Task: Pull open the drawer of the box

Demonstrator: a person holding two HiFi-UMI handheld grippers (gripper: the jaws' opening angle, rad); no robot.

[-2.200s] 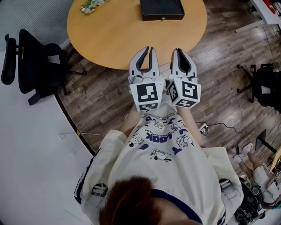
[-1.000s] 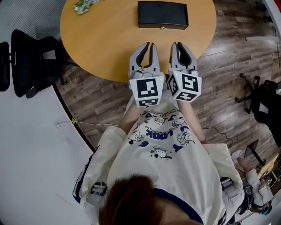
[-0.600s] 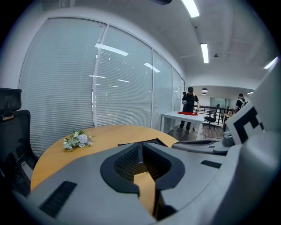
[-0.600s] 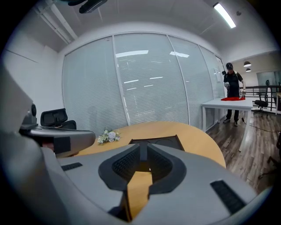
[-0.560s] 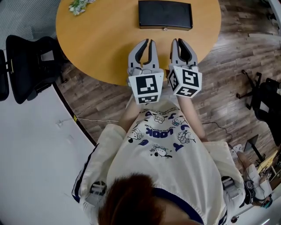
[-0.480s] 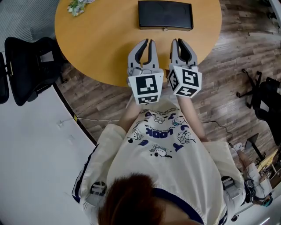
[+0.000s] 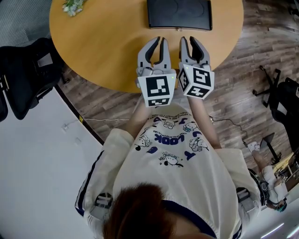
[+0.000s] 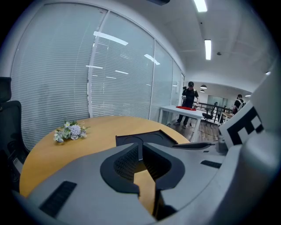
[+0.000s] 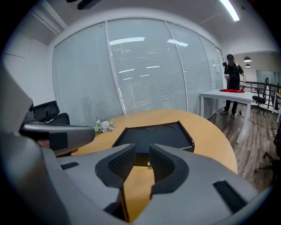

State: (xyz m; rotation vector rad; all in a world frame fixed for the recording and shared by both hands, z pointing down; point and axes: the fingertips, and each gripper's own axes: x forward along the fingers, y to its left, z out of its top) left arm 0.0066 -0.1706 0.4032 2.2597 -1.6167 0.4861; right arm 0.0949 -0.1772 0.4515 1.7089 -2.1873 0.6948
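Note:
A flat black box (image 7: 180,14) lies on the round wooden table (image 7: 103,51), its drawer front and small knob (image 7: 178,30) facing me. The drawer looks closed. Both grippers hover side by side over the table's near edge, short of the box. My left gripper (image 7: 160,41) is shut and empty; in the left gripper view its tips (image 8: 140,147) meet in front of the box (image 8: 145,138). My right gripper (image 7: 188,39) stands slightly open and empty. In the right gripper view its tips (image 9: 141,151) frame the knob (image 9: 149,164) of the box (image 9: 153,134).
A small bunch of flowers (image 7: 71,6) lies at the table's far left. A black office chair (image 7: 23,79) stands left of the table, another (image 7: 285,100) at the right. Beyond, a person (image 8: 190,99) stands at a white table by the glass wall.
Both grippers have moved forward from the table's near edge towards the box, which now sits closer to their tips. Neither gripper has taken hold of anything.

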